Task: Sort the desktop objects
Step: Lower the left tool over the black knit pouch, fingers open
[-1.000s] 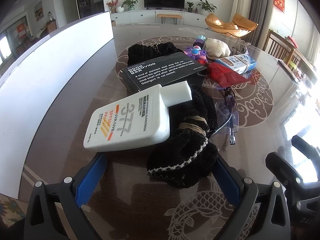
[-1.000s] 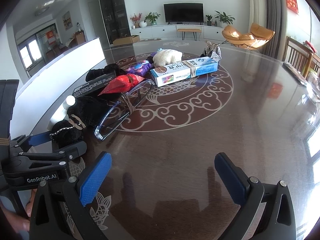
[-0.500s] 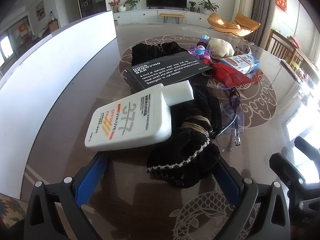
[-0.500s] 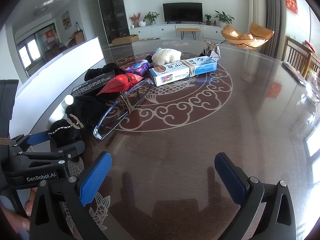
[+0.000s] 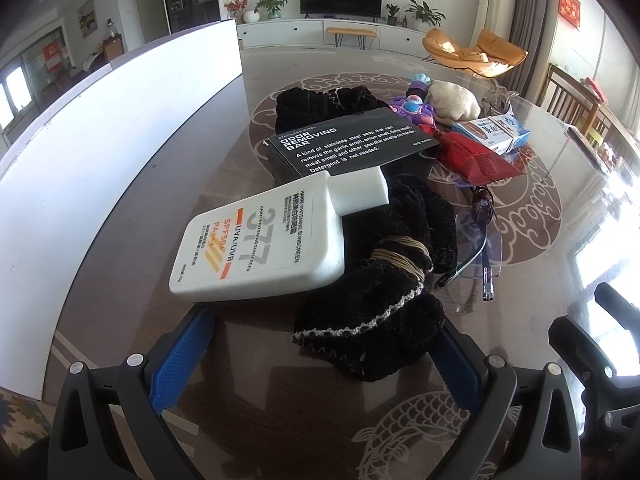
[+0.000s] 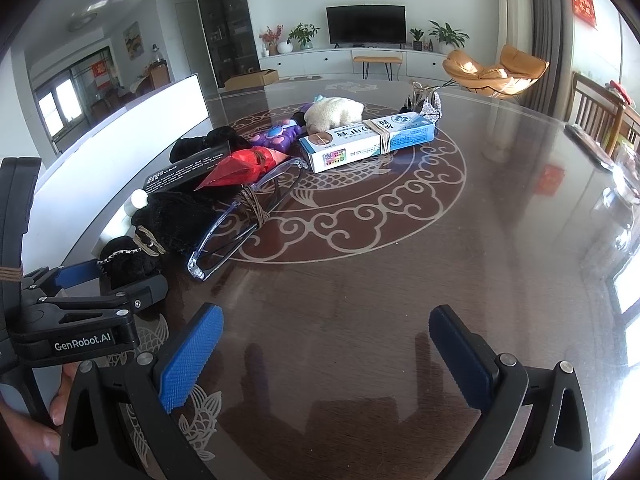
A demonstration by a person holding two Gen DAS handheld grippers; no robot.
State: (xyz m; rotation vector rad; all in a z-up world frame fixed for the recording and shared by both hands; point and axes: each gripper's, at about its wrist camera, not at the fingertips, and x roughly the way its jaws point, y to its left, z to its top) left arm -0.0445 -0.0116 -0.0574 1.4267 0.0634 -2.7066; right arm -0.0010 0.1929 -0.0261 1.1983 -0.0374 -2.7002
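Sunscreen bottle, flat white plastic, orange SPF50+ print (image 5: 260,240), lies centre frame beside black knit fabric bundle (image 5: 372,300). Left gripper (image 5: 320,356) and right gripper (image 6: 328,356) both wide open, empty. Glossy brown patterned table (image 6: 400,280), living room behind.

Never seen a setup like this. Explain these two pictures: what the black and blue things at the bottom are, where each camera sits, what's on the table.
No robot: a person holds two hand grippers, each carrying a camera that looks along its blue-padded fingers. The left gripper is open, pointed at a white sunscreen bottle and a black cloth bundle on the table. The right gripper is open over bare tabletop. Behind lie a black box, glasses, a red packet and a blue-and-white carton. Nothing is held.
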